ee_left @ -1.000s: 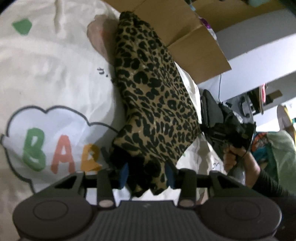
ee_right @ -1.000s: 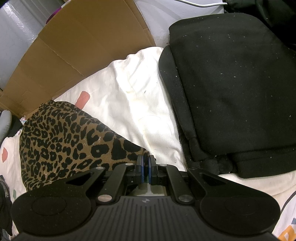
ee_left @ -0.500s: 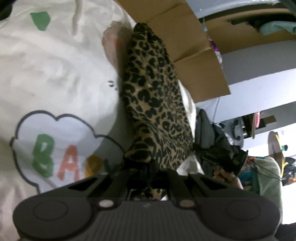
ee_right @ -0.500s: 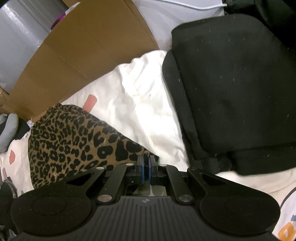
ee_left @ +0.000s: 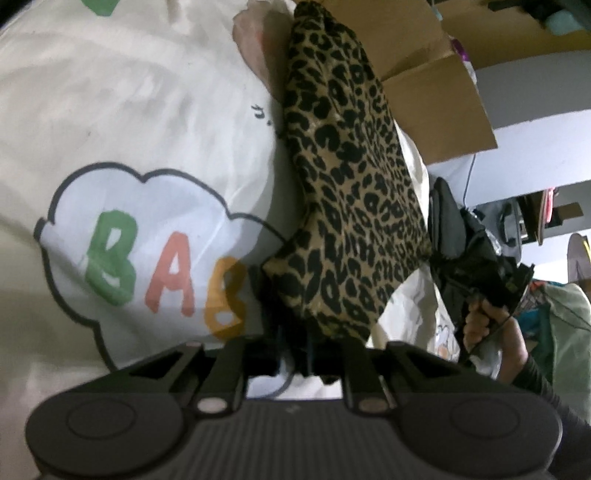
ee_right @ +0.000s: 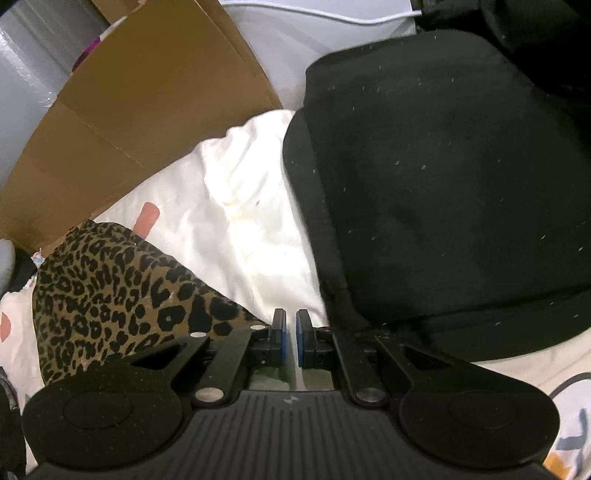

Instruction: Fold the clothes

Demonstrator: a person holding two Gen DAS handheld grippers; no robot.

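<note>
A folded leopard-print garment [ee_left: 351, 177] lies on a white printed sheet [ee_left: 129, 129]. My left gripper [ee_left: 295, 350] is shut on its near corner, which covers the fingertips. In the right wrist view the garment [ee_right: 110, 291] lies at the lower left. My right gripper [ee_right: 290, 336] sits just right of the garment's corner, its blue pads [ee_right: 282, 341] a narrow gap apart with nothing between them. In the left wrist view it shows hand-held [ee_left: 476, 266] past the garment's right corner.
A folded black garment [ee_right: 443, 184] lies right of the right gripper. Brown cardboard [ee_right: 140, 110] stands behind the sheet [ee_right: 251, 221]. A white cable [ee_right: 314, 11] runs along the back. Clutter and shelves fill the room at right [ee_left: 535, 221].
My left gripper has closed on the leopard garment's corner. My right gripper's pads have parted slightly and let the garment's other corner go, ending just right of it.
</note>
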